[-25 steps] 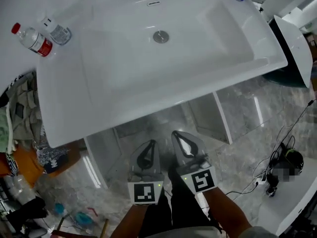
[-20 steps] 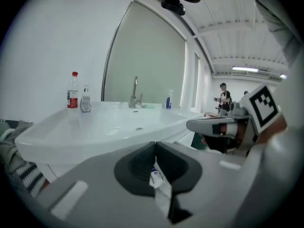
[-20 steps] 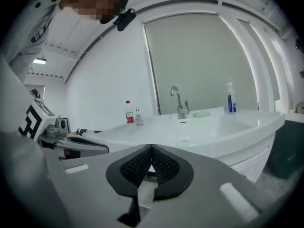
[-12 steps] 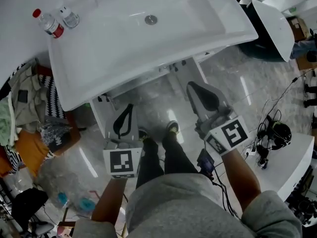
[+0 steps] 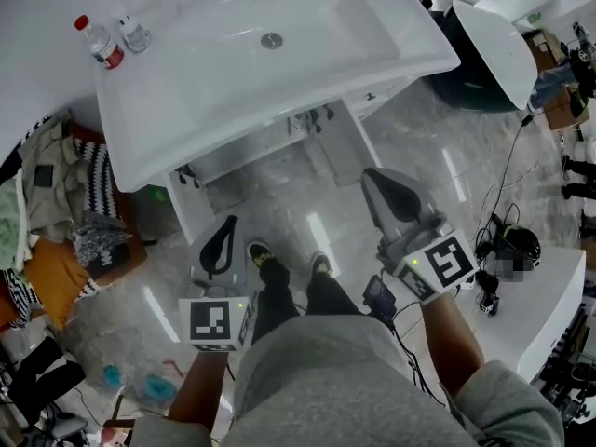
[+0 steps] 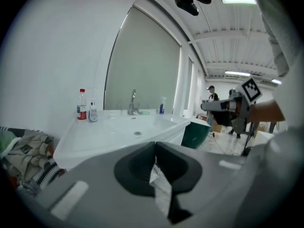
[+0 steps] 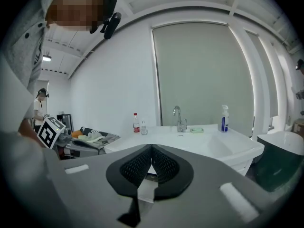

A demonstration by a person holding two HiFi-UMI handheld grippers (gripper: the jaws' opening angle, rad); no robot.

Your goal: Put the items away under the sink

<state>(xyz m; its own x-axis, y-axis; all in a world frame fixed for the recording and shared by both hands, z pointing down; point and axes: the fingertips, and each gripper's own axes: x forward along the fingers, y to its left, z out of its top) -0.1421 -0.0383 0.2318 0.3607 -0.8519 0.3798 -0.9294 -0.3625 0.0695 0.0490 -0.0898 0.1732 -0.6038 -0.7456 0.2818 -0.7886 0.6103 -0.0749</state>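
Note:
A white sink (image 5: 233,73) stands ahead of me, with the space beneath it (image 5: 265,152) showing below its front rim. On its left corner stand a red-capped bottle (image 5: 99,43) and a small clear bottle (image 5: 136,34). A blue spray bottle (image 7: 224,118), a green soap dish (image 7: 197,130) and the faucet (image 7: 179,119) sit along the back. My left gripper (image 5: 226,223) and right gripper (image 5: 374,177) hang over the floor in front of the sink. Both are shut with nothing in them and are well apart from the bottles.
A heap of clothes (image 5: 47,203) lies to the left of the sink. A dark green bin with a white lid (image 5: 494,49) stands to the right. Cables and a dark device (image 5: 512,248) lie on the floor beside a white counter (image 5: 549,296). The person's feet (image 5: 284,264) stand between the grippers.
The view has drawn back from the sink. Both grippers have moved away from the space beneath it and spread apart, the right one swinging out to the right.

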